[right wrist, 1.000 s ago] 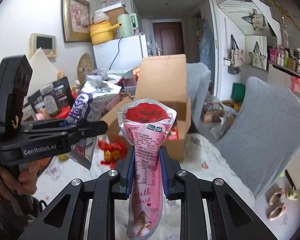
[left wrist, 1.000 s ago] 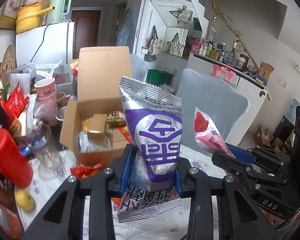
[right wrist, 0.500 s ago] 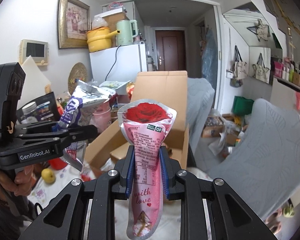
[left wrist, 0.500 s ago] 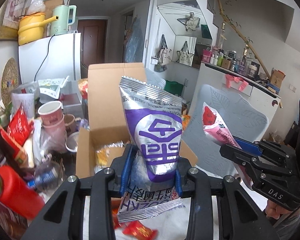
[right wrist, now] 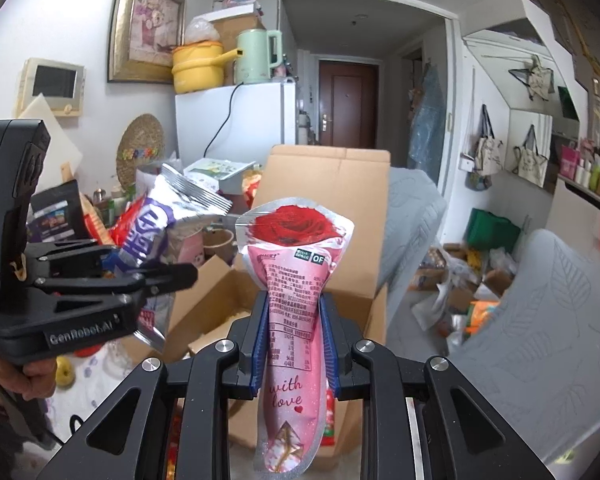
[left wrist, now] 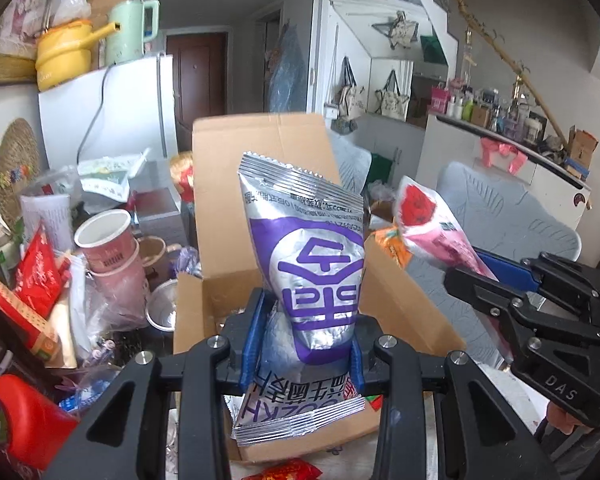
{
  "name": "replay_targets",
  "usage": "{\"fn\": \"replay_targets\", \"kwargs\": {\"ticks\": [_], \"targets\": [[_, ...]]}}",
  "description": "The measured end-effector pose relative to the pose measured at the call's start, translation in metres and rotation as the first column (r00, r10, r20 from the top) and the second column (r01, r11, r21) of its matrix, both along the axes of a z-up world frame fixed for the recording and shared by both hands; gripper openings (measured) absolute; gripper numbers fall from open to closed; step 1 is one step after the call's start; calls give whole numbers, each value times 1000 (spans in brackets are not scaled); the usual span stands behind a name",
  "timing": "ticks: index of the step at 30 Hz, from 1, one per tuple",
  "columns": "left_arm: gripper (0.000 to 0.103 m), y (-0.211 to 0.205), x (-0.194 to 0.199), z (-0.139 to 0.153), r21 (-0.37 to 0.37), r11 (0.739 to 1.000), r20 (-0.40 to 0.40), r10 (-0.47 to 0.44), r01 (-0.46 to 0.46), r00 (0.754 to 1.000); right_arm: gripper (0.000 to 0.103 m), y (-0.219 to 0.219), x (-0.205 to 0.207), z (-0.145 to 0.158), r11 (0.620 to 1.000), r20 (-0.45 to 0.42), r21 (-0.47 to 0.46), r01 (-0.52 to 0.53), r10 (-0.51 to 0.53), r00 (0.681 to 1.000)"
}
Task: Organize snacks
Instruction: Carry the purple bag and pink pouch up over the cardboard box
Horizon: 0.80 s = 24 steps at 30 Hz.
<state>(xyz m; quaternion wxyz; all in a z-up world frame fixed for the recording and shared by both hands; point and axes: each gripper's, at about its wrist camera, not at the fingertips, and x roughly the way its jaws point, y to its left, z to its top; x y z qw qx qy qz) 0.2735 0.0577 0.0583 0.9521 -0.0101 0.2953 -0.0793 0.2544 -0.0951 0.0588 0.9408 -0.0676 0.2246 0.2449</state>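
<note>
Two snack packets hang above an open cardboard box (left wrist: 236, 292) on a crowded table. The left gripper (left wrist: 302, 344) is clamped on a silver and purple bag (left wrist: 304, 256), pinched low on its body so that the sealed bottom edge droops below the blue pads and the top stands upright. The right gripper (right wrist: 294, 344) is clamped on a slim pink packet (right wrist: 296, 292) printed with a red rose, held about its middle with both ends free. In the left wrist view both packets sit in front of the box's raised back flap, the pink one off to the right over the box's side wall; whether either is squarely over the opening cannot be told for certain from these low angles.

The step in hand appears to be dropping both packets into the box. It would go best one at a time: bring each packet down past the rim, tilt it so the long side lies flat, and let go only when it is close to the contents, since a foil bag released from height may slide out or catch on the wall. Keeping the two grippers apart should avoid a collision; red wrappers (left wrist: 288, 472) lie loose on the table in front of the box.
</note>
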Motion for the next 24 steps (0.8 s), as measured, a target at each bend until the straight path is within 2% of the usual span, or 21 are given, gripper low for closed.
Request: {"fn": "replay_targets", "kwargs": {"ticks": [7,13,24], "targets": [[35,2,23,-35,33,999,-80,4,-2,997,24,20,34,-37,998,-75,-53,-18,14,997],[35,2,39,-55,20,1000,-145,0,3,990,24,21,55,-63,998,-151,-63,-9,-1,989],[36,-12,58,-76,35,999,-230,0,8,973,26,24,75,-88,995,-217,-99,12,-34,975]]}}
